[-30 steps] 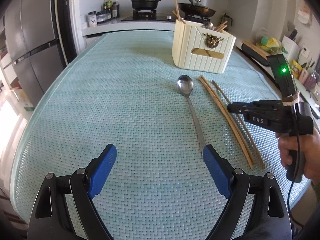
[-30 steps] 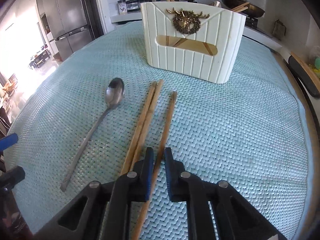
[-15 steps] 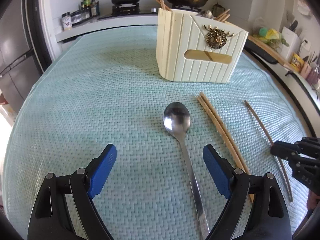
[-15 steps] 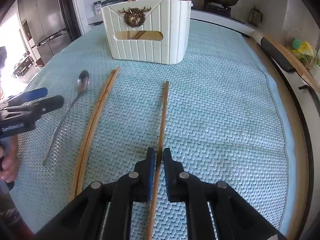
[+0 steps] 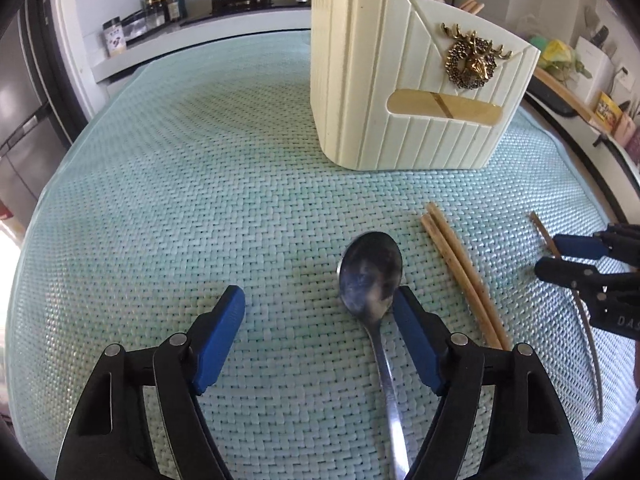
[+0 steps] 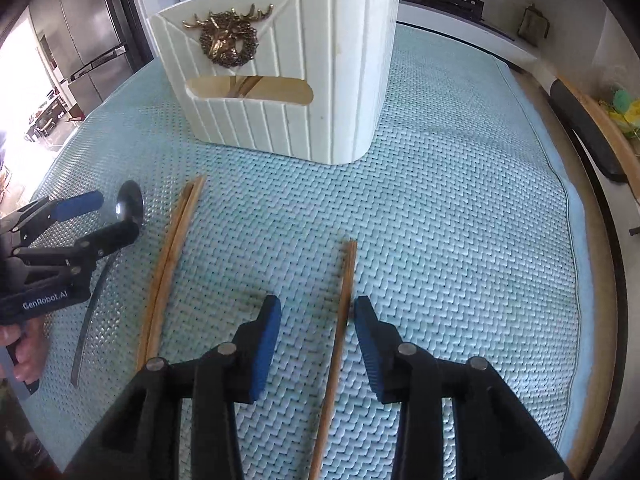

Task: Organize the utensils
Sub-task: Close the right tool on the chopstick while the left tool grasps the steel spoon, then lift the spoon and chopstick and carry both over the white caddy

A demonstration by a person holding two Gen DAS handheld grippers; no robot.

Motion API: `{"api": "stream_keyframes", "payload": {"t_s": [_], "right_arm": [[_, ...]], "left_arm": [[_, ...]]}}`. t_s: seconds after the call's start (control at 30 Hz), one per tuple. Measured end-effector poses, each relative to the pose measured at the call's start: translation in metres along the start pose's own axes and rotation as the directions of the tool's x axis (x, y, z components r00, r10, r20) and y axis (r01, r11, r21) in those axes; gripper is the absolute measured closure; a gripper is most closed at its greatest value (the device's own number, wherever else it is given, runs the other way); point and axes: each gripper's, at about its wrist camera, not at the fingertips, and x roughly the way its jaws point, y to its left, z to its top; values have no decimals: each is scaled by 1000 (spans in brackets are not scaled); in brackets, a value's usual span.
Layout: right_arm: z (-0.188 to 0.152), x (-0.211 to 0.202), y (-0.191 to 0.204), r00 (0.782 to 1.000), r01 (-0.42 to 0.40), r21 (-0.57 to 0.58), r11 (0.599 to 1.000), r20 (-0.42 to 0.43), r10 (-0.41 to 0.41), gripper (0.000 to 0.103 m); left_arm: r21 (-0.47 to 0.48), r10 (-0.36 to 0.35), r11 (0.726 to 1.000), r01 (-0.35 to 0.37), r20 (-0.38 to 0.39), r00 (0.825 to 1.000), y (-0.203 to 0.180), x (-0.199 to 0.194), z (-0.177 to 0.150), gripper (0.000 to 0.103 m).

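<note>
A steel spoon [image 5: 370,272] lies on the teal woven mat [image 5: 180,200]. Its handle runs back between the fingers of my left gripper [image 5: 320,300], close to the right pad. That gripper's jaws are closing and still stand wide, not pressing on the spoon. My right gripper [image 6: 316,308] is opening over a single wooden chopstick [image 6: 340,320], which lies flat between its pads, nearer the right one. A pair of chopsticks [image 6: 172,256] rests between the spoon and the single one. The cream utensil holder [image 6: 300,80] stands beyond, with chopsticks and a spoon inside.
In the left wrist view the right gripper [image 5: 560,256] shows at the right edge, by the holder [image 5: 400,100] and the chopstick pair [image 5: 460,272]. A hand holds the left gripper [image 6: 96,216] in the right wrist view. The table's wooden rim [image 6: 600,340] runs along the right. A stove with pans stands behind.
The left gripper has moved forward up to the spoon's bowl and narrowed its jaws. The right gripper slid the single chopstick away from the pair, then opened off it.
</note>
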Motion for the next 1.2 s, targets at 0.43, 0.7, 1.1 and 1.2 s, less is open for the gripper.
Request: {"api": "stream_keyframes", "payload": {"t_s": [0.43, 0.7, 1.1, 1.2], "right_arm": [[13, 4, -9, 1000, -19, 38, 999, 4, 19, 96], [15, -29, -29, 991, -87, 120, 989, 112, 73, 97], [-35, -184, -1, 895, -94, 20, 995, 440, 75, 97], [-44, -207, 8, 855, -66, 0, 998, 516, 57, 97]], "left_arm": [[61, -36, 997, 35, 11, 999, -16, 1, 11, 67], [40, -52, 998, 48, 99, 994, -9, -48, 19, 67], [44, -119, 993, 111, 329, 937, 13, -174, 10, 67], [33, -134, 991, 131, 352, 926, 19, -184, 13, 67]]}}
